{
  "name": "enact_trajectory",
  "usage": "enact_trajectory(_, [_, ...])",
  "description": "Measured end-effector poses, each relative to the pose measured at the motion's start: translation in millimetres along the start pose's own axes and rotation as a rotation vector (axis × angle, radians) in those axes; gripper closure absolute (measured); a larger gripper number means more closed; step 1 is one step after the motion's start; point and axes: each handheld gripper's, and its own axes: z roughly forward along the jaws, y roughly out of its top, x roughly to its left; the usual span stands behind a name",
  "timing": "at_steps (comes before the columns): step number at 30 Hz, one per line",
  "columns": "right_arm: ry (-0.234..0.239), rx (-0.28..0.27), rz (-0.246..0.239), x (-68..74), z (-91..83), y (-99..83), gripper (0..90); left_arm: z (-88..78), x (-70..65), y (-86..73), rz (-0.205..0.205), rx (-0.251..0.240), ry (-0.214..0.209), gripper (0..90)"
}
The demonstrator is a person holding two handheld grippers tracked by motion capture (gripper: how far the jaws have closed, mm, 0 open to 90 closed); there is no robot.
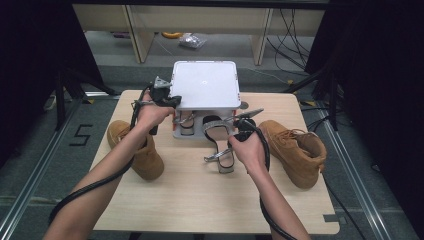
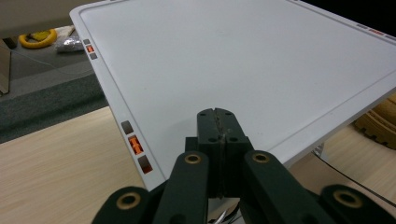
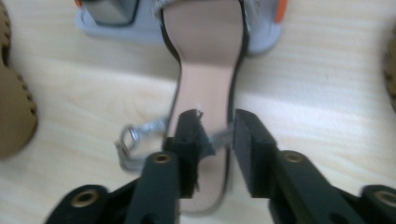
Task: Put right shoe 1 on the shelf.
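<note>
A white two-shelf rack (image 1: 205,85) stands at the back of the wooden table. My left gripper (image 2: 216,114) is shut with nothing in it, its tips just above the rack's bare top (image 2: 243,60) near the left front corner (image 1: 175,101). A sandal (image 3: 205,70) with a pink insole lies on the table, toe under the rack's lower shelf and heel toward me (image 1: 226,162). My right gripper (image 3: 217,128) hovers over the heel with its jaws partly apart. The sandal's silver strap (image 3: 223,135) crosses the gap between them.
A second sandal (image 1: 187,124) sits inside the rack's lower shelf. One tan boot (image 1: 142,155) lies left of the rack, another (image 1: 295,150) to the right. Bare tabletop (image 1: 200,205) stretches toward the near edge. Dark curtains hang on both sides.
</note>
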Motion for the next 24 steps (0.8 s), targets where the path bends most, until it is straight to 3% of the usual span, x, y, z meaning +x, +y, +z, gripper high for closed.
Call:
enact_trajectory(3, [0.009,0.03,-0.014,-8.5,-2.8,-7.3,82.3,0.0,-0.1,-0.2,0.0,-0.001,0.001,89.6])
enact_trajectory(7, [-0.015,0.091,-0.046,-14.7,2.5,-19.9,90.0,-0.1,-0.6,0.1,0.004,0.002,0.005,89.6])
enact_trajectory(8, [-0.028,0.099,-0.082,-17.8,6.3,-23.8,90.0,-0.2,-0.5,0.1,0.003,0.002,0.004,89.6])
enact_trajectory(15, [0.001,0.192,-0.127,-14.4,22.4,-44.0,90.0,-0.1,-0.6,0.3,0.005,0.003,0.004,89.6])
enact_trajectory(16, [-0.001,0.194,-0.144,-14.4,24.6,-45.2,90.0,-0.1,-0.5,0.2,0.004,0.002,0.004,89.6])
enact_trajectory(17, [0.003,0.18,-0.194,-15.5,28.1,-46.2,90.0,-0.2,-0.4,0.2,0.004,0.003,0.004,89.6])
enact_trajectory(19, [-0.013,0.213,-0.149,-10.8,30.7,-48.8,90.0,0.0,-0.2,0.1,0.004,0.001,0.001,89.6])
enact_trajectory(21, [-0.002,0.208,-0.183,-10.0,34.9,-50.0,90.0,0.0,-0.2,0.0,0.005,0.0,0.001,89.6])
enact_trajectory(22, [-0.011,0.221,-0.162,-7.7,35.0,-50.7,90.0,-0.1,-0.2,0.0,0.005,0.001,0.001,89.6])
enact_trajectory(24, [0.022,0.193,-0.196,-7.4,38.3,-51.0,90.0,0.0,-0.1,0.1,0.003,0.001,0.0,89.6])
